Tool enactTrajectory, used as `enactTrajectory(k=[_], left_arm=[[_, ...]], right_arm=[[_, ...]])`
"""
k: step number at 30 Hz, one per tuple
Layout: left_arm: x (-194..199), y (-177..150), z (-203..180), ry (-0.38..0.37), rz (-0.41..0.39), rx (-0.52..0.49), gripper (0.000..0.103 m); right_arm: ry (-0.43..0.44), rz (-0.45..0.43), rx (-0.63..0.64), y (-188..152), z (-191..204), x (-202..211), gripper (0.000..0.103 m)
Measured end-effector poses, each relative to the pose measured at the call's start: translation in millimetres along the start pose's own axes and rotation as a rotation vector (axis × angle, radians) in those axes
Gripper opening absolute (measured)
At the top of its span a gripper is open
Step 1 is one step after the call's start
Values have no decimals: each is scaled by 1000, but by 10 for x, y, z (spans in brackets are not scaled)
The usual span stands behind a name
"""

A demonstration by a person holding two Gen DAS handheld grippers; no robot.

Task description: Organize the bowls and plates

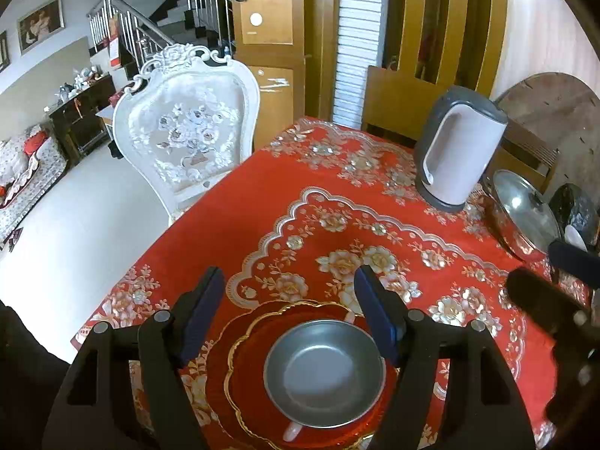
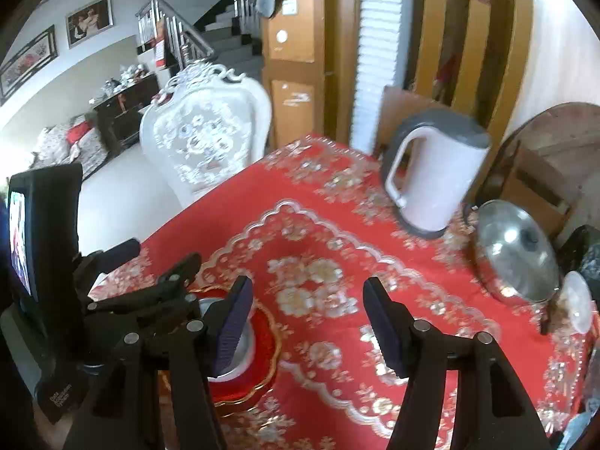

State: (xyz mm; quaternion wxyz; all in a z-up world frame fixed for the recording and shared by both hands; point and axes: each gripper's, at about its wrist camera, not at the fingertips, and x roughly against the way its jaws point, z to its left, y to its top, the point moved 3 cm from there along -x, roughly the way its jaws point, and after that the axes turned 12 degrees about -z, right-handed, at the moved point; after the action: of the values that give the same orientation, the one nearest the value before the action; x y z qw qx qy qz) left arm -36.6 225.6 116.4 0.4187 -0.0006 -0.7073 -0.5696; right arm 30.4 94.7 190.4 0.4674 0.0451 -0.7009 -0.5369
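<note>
Both grippers, left (image 1: 288, 292) and right (image 2: 307, 311), hang with fingers spread, empty. A careless grab could slide the bowl (image 1: 324, 371) off the plate (image 1: 240, 360).

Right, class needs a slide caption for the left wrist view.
Open left gripper above a steel bowl stacked on a red gold-rimmed plate, kettle behind.

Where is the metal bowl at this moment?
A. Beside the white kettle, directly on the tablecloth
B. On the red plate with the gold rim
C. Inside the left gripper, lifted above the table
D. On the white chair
B: the metal bowl sits in the middle of the red plate, while the left gripper is open above it and grips nothing.
</note>
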Motion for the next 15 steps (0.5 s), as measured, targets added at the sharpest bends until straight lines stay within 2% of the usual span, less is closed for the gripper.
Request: enactTrajectory(k=[5,7,15], left_arm=[[23,-4,-43,-63,-7,28,74],[44,-6,-52,-63,-12,31,79],[82,18,-133,-58,-35,-5,79]], right_arm=[[-38,-14,-44,-9,-176,67,68],[-41,-4,-71,-30,-243,66,68],[-56,-3,-95,-72,-329,126,68]])
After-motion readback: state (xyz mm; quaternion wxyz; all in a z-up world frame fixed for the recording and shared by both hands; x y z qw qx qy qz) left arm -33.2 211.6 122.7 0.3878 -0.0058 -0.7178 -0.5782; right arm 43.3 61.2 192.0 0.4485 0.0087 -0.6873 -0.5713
